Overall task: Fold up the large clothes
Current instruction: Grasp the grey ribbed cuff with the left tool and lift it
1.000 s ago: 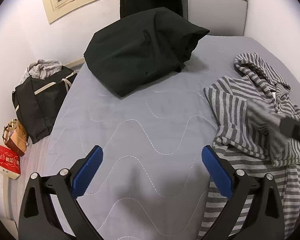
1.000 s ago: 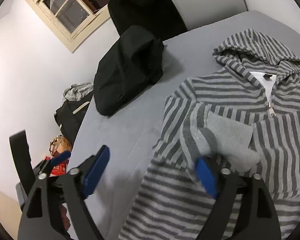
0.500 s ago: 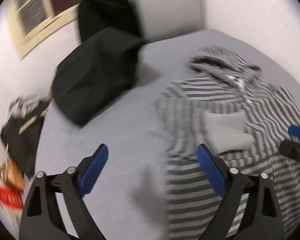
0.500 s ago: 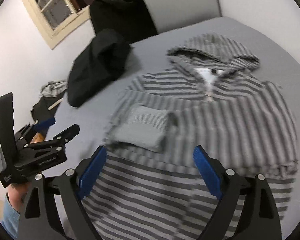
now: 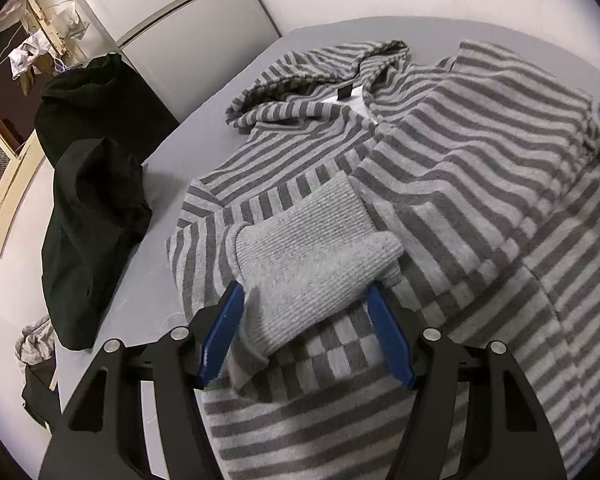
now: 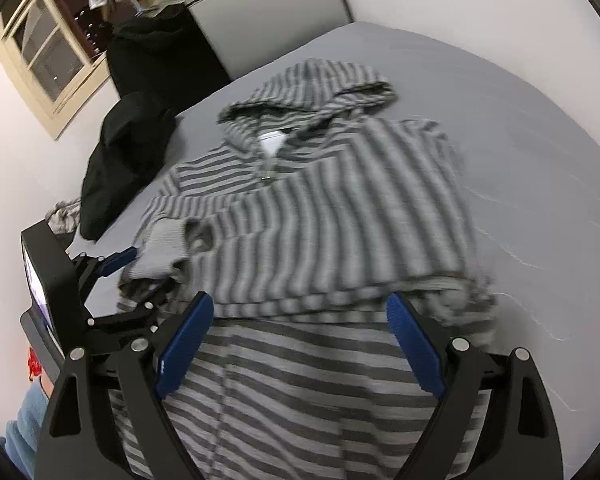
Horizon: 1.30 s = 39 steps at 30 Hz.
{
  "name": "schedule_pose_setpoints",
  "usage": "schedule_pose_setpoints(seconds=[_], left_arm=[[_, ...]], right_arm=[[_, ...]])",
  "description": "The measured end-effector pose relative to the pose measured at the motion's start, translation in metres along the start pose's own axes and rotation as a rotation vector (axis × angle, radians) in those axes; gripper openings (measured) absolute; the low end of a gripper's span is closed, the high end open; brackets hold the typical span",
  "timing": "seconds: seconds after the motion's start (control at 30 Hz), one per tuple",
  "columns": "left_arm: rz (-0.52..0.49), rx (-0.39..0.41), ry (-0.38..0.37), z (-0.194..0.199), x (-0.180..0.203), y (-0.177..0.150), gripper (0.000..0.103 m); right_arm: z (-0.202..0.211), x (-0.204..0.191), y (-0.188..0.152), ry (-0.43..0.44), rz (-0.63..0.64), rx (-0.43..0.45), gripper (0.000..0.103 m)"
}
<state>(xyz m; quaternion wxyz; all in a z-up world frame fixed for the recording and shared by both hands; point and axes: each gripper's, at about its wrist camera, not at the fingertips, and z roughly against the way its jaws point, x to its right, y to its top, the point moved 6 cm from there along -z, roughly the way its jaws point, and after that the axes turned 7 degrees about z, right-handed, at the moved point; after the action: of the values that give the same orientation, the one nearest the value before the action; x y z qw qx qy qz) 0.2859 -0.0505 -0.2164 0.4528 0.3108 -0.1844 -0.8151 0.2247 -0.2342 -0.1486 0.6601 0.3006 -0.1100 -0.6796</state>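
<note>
Grey-striped fleece hoodie (image 5: 440, 184) lies front-up on the grey bed (image 6: 520, 152), hood (image 6: 308, 92) towards the headboard, zip part open at the neck with a white label showing. Fold judged barely begun: one sleeve is already laid across the chest, its plain ribbed cuff (image 5: 312, 256) resting on the stripes, and the lower hem area looks bunched into a ridge across the right wrist view; body not yet folded in half, hood not tucked, other sleeve not clearly visible. Left gripper (image 5: 306, 332) sits over that cuff, its jaws closing with the cuff between the blue pads; the near pad looks to touch the knit, the far one I cannot tell, so not a firm grip yet. Right gripper (image 6: 300, 344) hovers above the lower body of the hoodie, jaws wide apart, nothing between them. Left to do, by my reading: place the sleeve, bring in the other side, fold the body up, flatten. Materials: hoodie is soft, thick, fuzzy knit, wide dark and light bands, floppy and likely to drag; cuff is tighter fine rib, tube-shaped, springy. Bed cover is smooth quilted fabric with wavy stitch lines. A black jacket (image 5: 92, 216) lies crumpled just beside the hoodie, matte, lumpy, apart from it.
</note>
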Motion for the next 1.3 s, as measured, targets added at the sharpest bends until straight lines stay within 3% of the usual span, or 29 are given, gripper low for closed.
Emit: schedule_pose_setpoints(seconds=[0.2, 0.4, 0.7, 0.73, 0.77, 0.87, 0.93, 1.03, 1.13, 1.3], left_arm=[[0.016, 0.005, 0.023, -0.007, -0.003, 0.008, 0.069], [0.114, 0.003, -0.028, -0.010, -0.014, 0.010, 0.069], [0.179, 0.013, -0.031, -0.010, -0.029, 0.009, 0.069], [0.177, 0.012, -0.033, -0.011, -0.029, 0.010, 0.066], [0.175, 0.011, -0.032, -0.013, -0.028, 0.010, 0.054], [0.193, 0.002, -0.049, -0.016, -0.029, 0.011, 0.031], [0.240, 0.015, -0.066, -0.013, -0.036, 0.012, 0.023], [0.334, 0.053, -0.069, -0.005, -0.056, 0.014, 0.021], [0.423, 0.105, -0.036, 0.006, -0.083, 0.013, 0.020], [0.423, 0.134, 0.048, 0.014, -0.104, 0.010, 0.013]], right_arm=[[0.001, 0.028, -0.012, -0.053, 0.007, -0.011, 0.088], [0.003, 0.046, -0.016, 0.042, -0.081, 0.017, 0.088], [0.001, 0.032, -0.011, 0.046, -0.057, 0.015, 0.088], [0.000, 0.030, -0.012, 0.045, -0.053, 0.010, 0.088], [-0.001, 0.028, -0.012, 0.046, -0.052, 0.008, 0.088], [-0.002, 0.025, -0.014, 0.050, -0.051, 0.006, 0.088], [0.000, 0.025, -0.013, 0.053, -0.050, 0.010, 0.088], [0.000, 0.023, -0.008, 0.077, -0.068, 0.021, 0.087], [-0.004, 0.024, -0.003, 0.105, -0.105, 0.026, 0.079], [-0.021, 0.027, -0.002, 0.136, -0.192, 0.007, 0.055]])
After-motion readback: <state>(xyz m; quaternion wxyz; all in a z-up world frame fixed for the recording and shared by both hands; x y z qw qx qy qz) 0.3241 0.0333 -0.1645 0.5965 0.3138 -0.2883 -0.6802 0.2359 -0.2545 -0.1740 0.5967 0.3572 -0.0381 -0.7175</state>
